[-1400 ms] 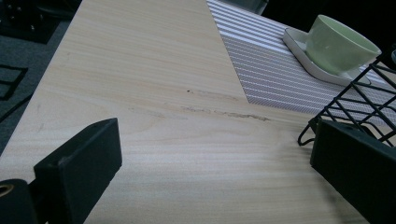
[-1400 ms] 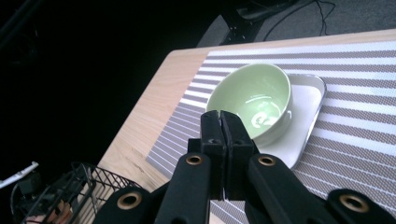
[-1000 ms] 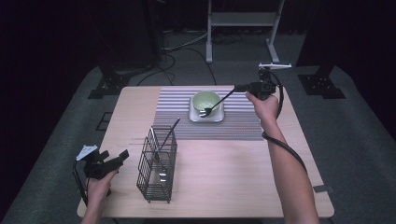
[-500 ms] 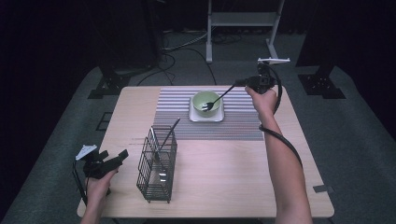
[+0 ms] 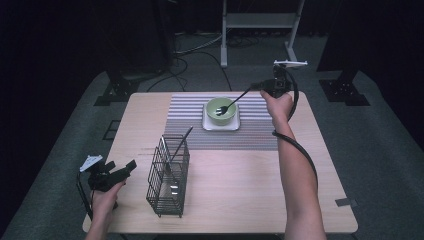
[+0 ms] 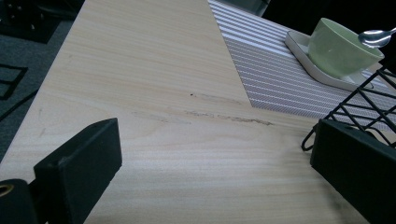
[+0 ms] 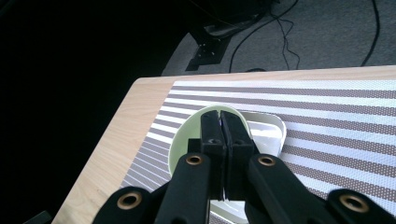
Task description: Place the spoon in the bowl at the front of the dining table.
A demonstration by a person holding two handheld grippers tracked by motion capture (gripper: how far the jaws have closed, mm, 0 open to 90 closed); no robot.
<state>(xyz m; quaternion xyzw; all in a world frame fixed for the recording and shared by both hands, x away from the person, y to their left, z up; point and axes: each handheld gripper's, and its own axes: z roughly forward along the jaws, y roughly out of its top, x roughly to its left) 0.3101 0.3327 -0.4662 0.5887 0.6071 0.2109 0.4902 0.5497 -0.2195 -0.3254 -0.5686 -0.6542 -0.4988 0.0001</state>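
A pale green bowl (image 5: 221, 111) sits on a white square plate (image 5: 207, 124) on the striped placemat (image 5: 185, 120). My right gripper (image 5: 260, 87) is at the far right of the mat, shut on the handle of a silver spoon (image 5: 231, 104). The spoon slants down to the left, its head over the bowl. In the right gripper view the closed gripper (image 7: 220, 116) points at the bowl (image 7: 180, 140) and hides the spoon. My left gripper (image 5: 120, 170) rests open and empty at the front left. From it I see the bowl (image 6: 343, 49) and the spoon head (image 6: 376, 37).
A tall black wire basket (image 5: 169, 175) stands on the bare wood just right of the left gripper, with a dark-handled utensil (image 5: 180, 142) leaning in it. Its corner shows beside the left gripper's right jaw (image 6: 359, 102). The table edge runs close by the left hand.
The right gripper has risen and drawn back toward the far edge. The spoon head has moved from the plate's front rim to over the bowl. The left gripper has stayed still.
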